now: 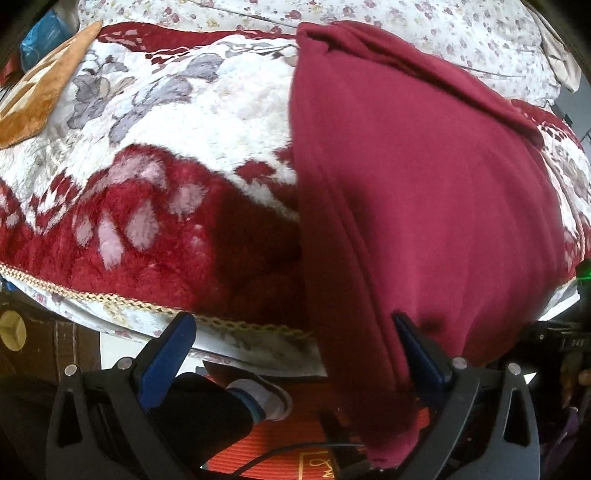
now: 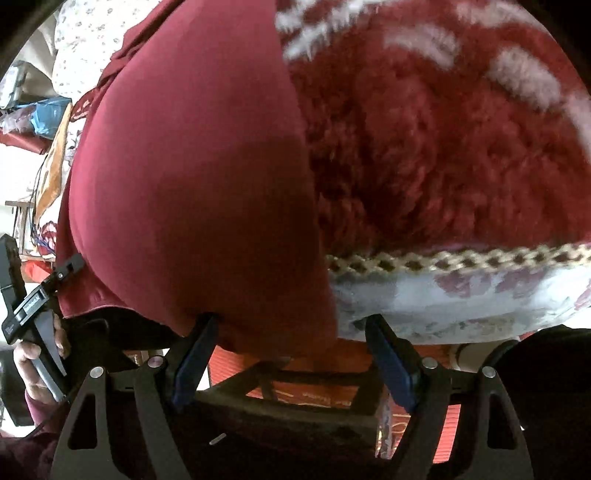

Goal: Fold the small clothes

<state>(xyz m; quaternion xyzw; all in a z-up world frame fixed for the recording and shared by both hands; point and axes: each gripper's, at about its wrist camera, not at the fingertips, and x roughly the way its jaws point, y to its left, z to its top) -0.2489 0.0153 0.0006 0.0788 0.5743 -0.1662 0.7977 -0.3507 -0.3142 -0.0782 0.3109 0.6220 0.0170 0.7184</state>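
- Maroon garment (image 1: 424,177) is lying on the fleece blanket (image 1: 155,155), filling frame right
- Left gripper (image 1: 291,328) is gaping wide, gripping nothing
- Right gripper (image 2: 290,330) is likewise spread open at the garment's hanging edge

A plush red-and-white floral blanket (image 1: 155,177) covers the bed, its near edge trimmed with a gold braided border (image 1: 122,301) that also shows in the right wrist view (image 2: 461,258). At the blanket's far left corner lies an orange-brown cushion (image 1: 40,88) with a blue plastic bag (image 1: 40,40) just behind it, and beyond the blanket's far edge spreads a pale sheet with small flowers (image 1: 461,33). Below the blanket's near edge, an orange ribbed mat (image 1: 280,446) lies on the floor, and a dark wooden stool (image 2: 295,402) stands on it.
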